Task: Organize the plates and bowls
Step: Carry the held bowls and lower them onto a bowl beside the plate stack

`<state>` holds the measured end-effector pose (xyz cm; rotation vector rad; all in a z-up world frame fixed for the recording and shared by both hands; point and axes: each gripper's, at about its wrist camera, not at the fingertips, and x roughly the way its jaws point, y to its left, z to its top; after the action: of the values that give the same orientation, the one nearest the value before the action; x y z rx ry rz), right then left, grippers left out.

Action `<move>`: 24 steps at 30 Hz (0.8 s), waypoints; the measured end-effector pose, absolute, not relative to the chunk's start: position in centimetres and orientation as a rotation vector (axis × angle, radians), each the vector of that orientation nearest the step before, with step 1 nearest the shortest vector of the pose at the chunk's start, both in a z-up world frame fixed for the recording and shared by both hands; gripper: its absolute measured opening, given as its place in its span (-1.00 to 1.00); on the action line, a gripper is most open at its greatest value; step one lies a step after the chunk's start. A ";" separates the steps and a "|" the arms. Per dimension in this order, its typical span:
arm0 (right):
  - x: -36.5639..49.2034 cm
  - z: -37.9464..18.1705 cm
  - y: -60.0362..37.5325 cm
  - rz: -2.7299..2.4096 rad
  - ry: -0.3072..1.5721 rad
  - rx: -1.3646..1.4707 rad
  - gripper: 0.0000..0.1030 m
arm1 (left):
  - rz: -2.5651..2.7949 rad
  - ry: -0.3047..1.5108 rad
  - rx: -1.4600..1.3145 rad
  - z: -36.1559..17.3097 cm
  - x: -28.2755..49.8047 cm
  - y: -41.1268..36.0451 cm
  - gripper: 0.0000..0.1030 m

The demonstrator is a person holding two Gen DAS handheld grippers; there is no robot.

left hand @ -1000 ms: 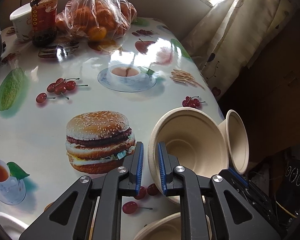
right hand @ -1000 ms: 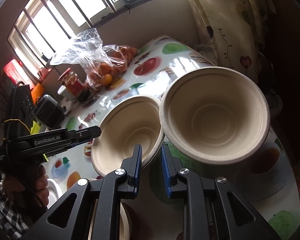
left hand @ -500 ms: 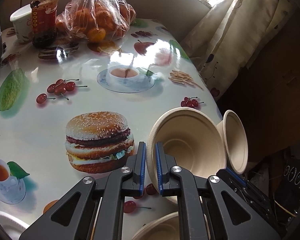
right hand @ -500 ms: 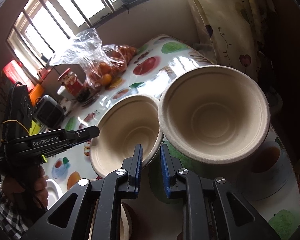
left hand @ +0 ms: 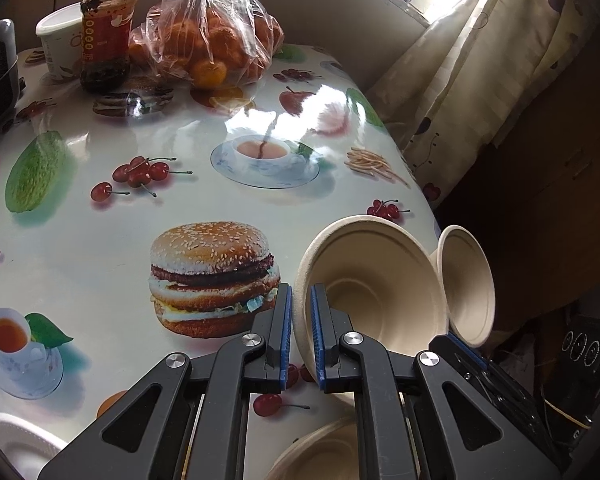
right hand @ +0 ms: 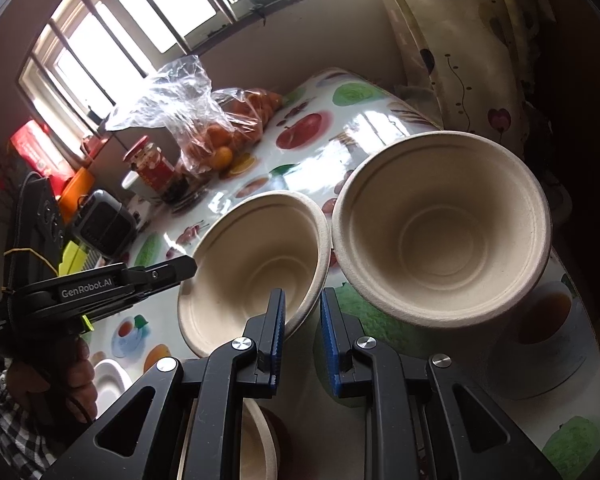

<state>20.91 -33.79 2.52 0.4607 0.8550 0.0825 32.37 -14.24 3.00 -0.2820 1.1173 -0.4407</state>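
Note:
My left gripper [left hand: 301,336] is shut on the rim of a beige paper bowl [left hand: 374,292] and holds it tilted above the table's right edge. The same bowl shows in the right wrist view [right hand: 256,268], with the left gripper [right hand: 180,270] at its left rim. A second beige bowl [right hand: 444,228] hangs tilted to its right, touching it; it also shows edge-on in the left wrist view [left hand: 468,284]. My right gripper [right hand: 302,336] has a wider gap; its grip on this bowl is hidden. Another beige bowl [left hand: 320,456] lies below.
The table [left hand: 100,240] has a glossy food-print cloth. At its far end stand a bag of oranges [left hand: 208,36], a red-lidded jar [left hand: 106,32] and a white cup [left hand: 58,40]. A white dish [left hand: 16,444] sits at the near left. A curtain [left hand: 460,80] hangs right.
My left gripper's jaws have closed tighter on the bowl's rim. The right gripper's jaws have parted slightly. Both bowls stayed almost where they were.

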 end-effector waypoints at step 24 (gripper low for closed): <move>18.6 5.4 -32.3 0.111 0.795 0.439 -0.66 | -0.461 1.046 -0.303 6.1 29.4 -12.1 -0.81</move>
<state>18.60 -32.27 5.44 0.4385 0.7946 0.1110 29.38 -12.10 6.06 -0.3029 1.0459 -0.4608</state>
